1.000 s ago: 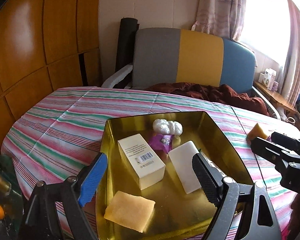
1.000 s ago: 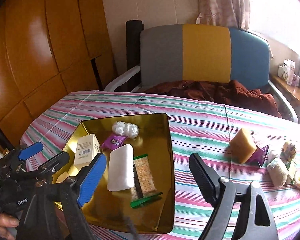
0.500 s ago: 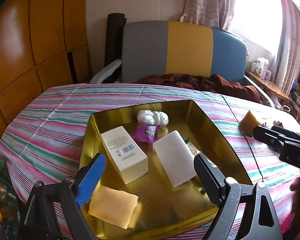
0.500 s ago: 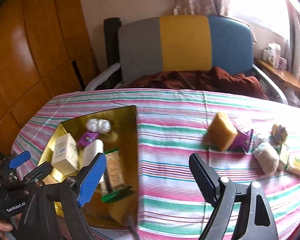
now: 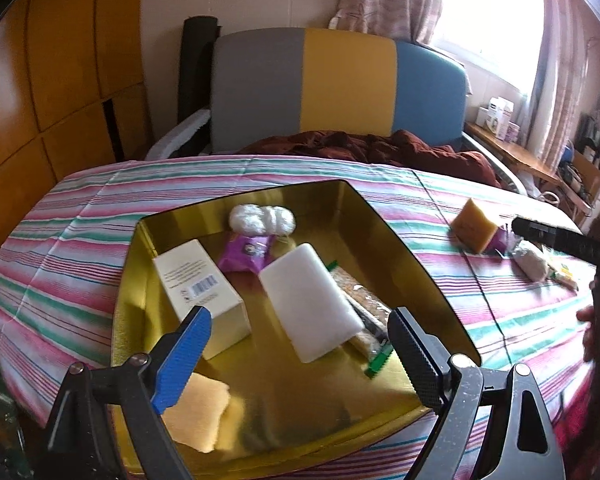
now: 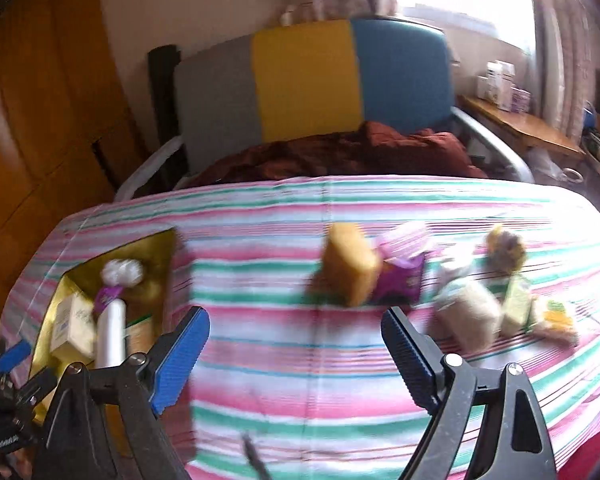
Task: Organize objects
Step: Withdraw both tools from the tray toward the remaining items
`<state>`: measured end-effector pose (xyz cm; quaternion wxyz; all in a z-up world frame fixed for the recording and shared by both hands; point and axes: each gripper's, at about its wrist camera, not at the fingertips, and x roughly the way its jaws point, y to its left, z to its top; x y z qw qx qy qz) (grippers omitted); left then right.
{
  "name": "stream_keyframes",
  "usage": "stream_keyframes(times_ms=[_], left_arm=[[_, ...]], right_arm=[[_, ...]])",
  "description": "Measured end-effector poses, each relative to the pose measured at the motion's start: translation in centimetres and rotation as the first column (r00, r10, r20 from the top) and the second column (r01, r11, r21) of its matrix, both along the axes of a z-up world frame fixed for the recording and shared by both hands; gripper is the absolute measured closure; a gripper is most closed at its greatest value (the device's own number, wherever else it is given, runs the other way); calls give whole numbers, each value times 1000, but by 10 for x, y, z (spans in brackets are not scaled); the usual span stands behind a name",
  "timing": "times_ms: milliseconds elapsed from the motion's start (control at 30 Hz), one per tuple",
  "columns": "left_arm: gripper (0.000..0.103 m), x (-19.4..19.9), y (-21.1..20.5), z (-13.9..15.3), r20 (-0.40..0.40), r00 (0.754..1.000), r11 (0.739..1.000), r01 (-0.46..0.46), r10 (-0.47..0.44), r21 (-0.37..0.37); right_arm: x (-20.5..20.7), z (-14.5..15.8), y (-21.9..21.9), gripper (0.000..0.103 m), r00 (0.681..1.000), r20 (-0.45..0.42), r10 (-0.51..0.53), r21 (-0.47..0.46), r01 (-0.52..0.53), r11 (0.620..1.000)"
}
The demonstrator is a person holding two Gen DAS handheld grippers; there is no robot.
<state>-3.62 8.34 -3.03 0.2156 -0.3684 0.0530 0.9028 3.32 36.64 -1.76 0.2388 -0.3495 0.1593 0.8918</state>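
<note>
Left wrist view: left hand-held gripper [image 5: 296, 344] hangs over the near half of a gold tray [image 5: 416, 264], jaws spread wide, nothing between them. The tray sits on the striped cloth of the desk [image 5: 80, 232]. Inside it: a cream box with barcode [image 5: 200, 288] at left, a white block [image 5: 312, 300] at centre lying tilted across a green-edged snack packet [image 5: 364, 312], a purple wrapper [image 5: 246, 252] behind them, a white wad [image 5: 260, 218] at the far wall, a pale yellow sponge [image 5: 198, 412] in the near left corner, partly hidden by the blue finger [image 5: 184, 356]. Well to the right on the cloth, an orange sponge block [image 5: 474, 226] with small packets just beside it. A dark bar of the right hand-held gripper [image 5: 568, 240] enters from the right edge.

Right wrist view, blurred: right hand-held gripper [image 6: 296, 344] released, jaws wide apart, empty, above bare striped cloth. Ahead and slightly right, the orange sponge block [image 6: 350, 268] touches a purple packet [image 6: 400, 278]; a beige bundle [image 6: 468, 308] and yellow-green packets [image 6: 540, 312] lie further right. The gold tray [image 6: 156, 244] stands at far left. A tricolour chair [image 6: 312, 84] sits behind the desk.
</note>
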Motion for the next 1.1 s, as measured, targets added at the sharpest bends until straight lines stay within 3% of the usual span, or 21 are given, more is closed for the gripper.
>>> stream_keyframes(times_ms=[300,467,767,1100], left_arm=[[11,1,26,1,11,998,998,60,-60,-20],[10,1,53,7,0,992,992,124,-124,-37],[8,-2,127,15,-20,965,964,259,-260,-59],[1,-17,210,4,3,910,904,413,-415,-108]], right_arm=[[35,5,107,14,973,-17,-229,36,230,973],[58,-17,150,14,930,-28,-366,-129,359,924],[64,-15,155,14,935,-65,-349,-196,331,923],[64,-20,159,14,948,-60,-313,-272,286,919]])
